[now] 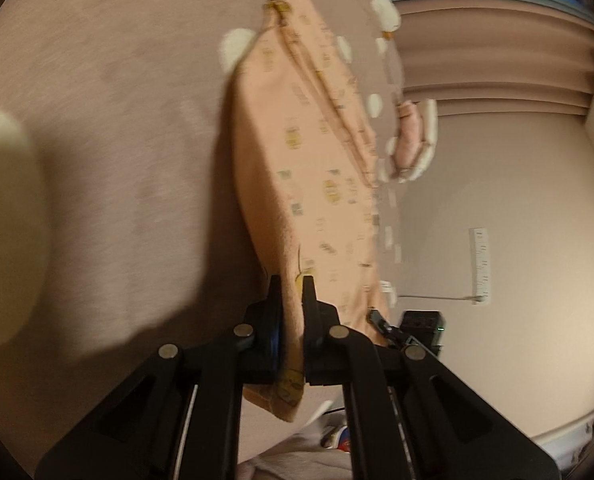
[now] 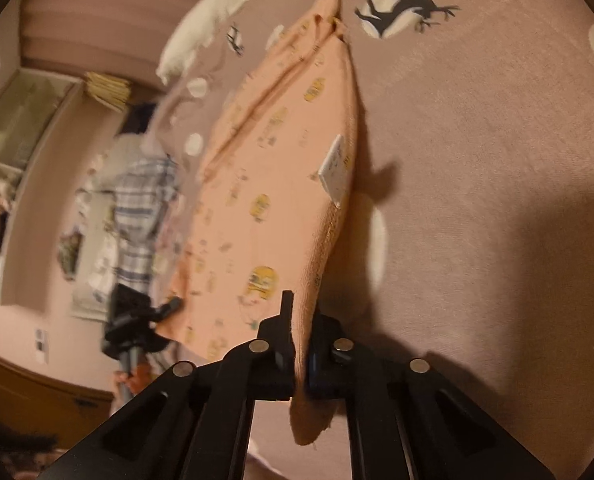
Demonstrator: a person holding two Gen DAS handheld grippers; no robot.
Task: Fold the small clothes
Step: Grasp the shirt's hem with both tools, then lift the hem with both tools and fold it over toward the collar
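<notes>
A small peach garment (image 1: 301, 152) with little yellow prints hangs lifted above a mauve bedspread (image 1: 109, 120). My left gripper (image 1: 292, 286) is shut on its near edge, with the cloth pinched between both black fingers. In the right wrist view the same peach garment (image 2: 265, 184) hangs stretched, with a white label (image 2: 334, 168) showing on it. My right gripper (image 2: 303, 306) is shut on its other near edge. The far end of the cloth touches the bedspread (image 2: 477, 140).
The bedspread has white dots and a dark deer print (image 2: 407, 8). A white cloth (image 2: 213, 16) lies at its far edge. A pink and white item (image 1: 411, 140) sits at the bed's edge. A plaid shirt (image 2: 143, 208) hangs by shelves. A tripod (image 2: 131, 332) stands below it.
</notes>
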